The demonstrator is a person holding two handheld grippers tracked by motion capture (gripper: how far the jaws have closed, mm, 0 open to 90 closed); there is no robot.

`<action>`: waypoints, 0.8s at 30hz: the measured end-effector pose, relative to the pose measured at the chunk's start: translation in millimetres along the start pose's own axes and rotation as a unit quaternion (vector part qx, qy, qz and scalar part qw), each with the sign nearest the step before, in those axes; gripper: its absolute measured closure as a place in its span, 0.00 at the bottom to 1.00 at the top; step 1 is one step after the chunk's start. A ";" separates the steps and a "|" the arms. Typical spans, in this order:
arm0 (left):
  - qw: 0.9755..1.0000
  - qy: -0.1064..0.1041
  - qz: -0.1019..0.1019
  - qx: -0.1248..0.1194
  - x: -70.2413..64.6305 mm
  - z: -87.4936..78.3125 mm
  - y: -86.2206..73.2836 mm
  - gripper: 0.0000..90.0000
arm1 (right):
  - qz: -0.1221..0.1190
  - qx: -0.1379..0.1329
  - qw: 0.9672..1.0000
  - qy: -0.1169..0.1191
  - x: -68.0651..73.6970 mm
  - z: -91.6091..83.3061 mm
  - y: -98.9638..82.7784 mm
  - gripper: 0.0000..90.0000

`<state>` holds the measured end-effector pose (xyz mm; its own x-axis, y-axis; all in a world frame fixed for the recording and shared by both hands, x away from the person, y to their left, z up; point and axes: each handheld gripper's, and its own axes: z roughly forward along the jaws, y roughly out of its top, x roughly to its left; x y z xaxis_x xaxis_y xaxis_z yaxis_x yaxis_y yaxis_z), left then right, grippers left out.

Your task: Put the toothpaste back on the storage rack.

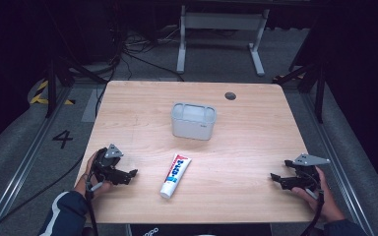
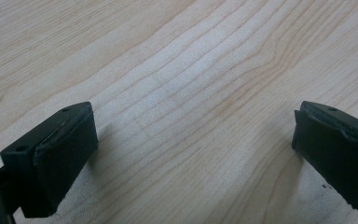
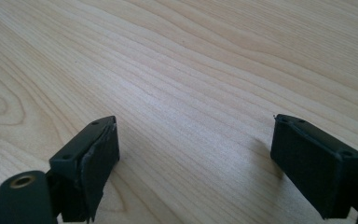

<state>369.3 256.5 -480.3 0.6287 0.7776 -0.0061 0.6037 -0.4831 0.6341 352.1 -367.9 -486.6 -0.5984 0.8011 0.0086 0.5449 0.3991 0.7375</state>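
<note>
A white toothpaste tube [image 1: 175, 175] with red and blue print lies flat near the front middle of the wooden table [image 1: 246, 142], cap toward the front edge. Behind it stands a grey rectangular bin [image 1: 193, 120], open on top. My left gripper [image 1: 131, 173] rests low at the table's front left, a short way left of the tube, pointing right. Its jaws stand wide apart in the left gripper view [image 2: 193, 154] with bare wood between them. My right gripper [image 1: 274, 178] sits at the front right, pointing left, open [image 3: 193, 158] over bare wood.
A small dark round grommet [image 1: 231, 95] sits in the tabletop at the back right. Beyond the table are white desk legs [image 1: 182, 44], cables on the floor and dark stands at both sides.
</note>
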 end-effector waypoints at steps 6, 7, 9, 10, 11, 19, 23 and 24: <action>1.000 0.013 -0.005 0.011 -8.8 -5.3 3.3 0.10 | -0.002 0.001 1.000 0.000 -0.1 1.2 1.0 0.17; 1.000 0.012 0.003 0.013 -10.7 -6.6 5.1 0.16 | -0.001 0.001 1.000 0.000 0.0 1.3 1.3 0.17; 0.999 0.027 -0.001 0.028 -18.0 -6.7 10.1 0.18 | -0.001 0.001 1.000 0.000 -0.1 1.5 1.5 0.17; 0.999 0.031 -0.008 0.032 -20.6 -7.2 13.0 0.18 | -0.001 0.001 1.000 0.000 -0.1 1.5 1.4 0.17; 0.999 0.027 -0.011 0.034 -22.3 -7.5 15.5 0.19 | -0.001 0.001 1.000 0.000 -0.1 1.5 1.4 0.17; 0.999 0.003 0.012 0.039 -43.9 -9.7 30.4 0.20 | 0.000 0.002 1.000 0.000 0.1 1.6 1.7 0.17; 0.999 -0.007 0.017 0.031 -55.1 -12.0 38.8 0.20 | 0.000 0.002 1.000 0.000 0.1 1.6 1.7 0.17; 0.999 -0.011 0.017 0.030 -57.7 -12.5 41.1 0.20 | 0.000 0.002 1.000 0.000 0.1 1.6 1.7 0.17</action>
<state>351.7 196.8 -444.2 0.6597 0.7515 -0.0020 0.6093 -0.5333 0.5868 353.9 -366.4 -486.4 -0.5986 0.8010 0.0079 0.5465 0.4012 0.7351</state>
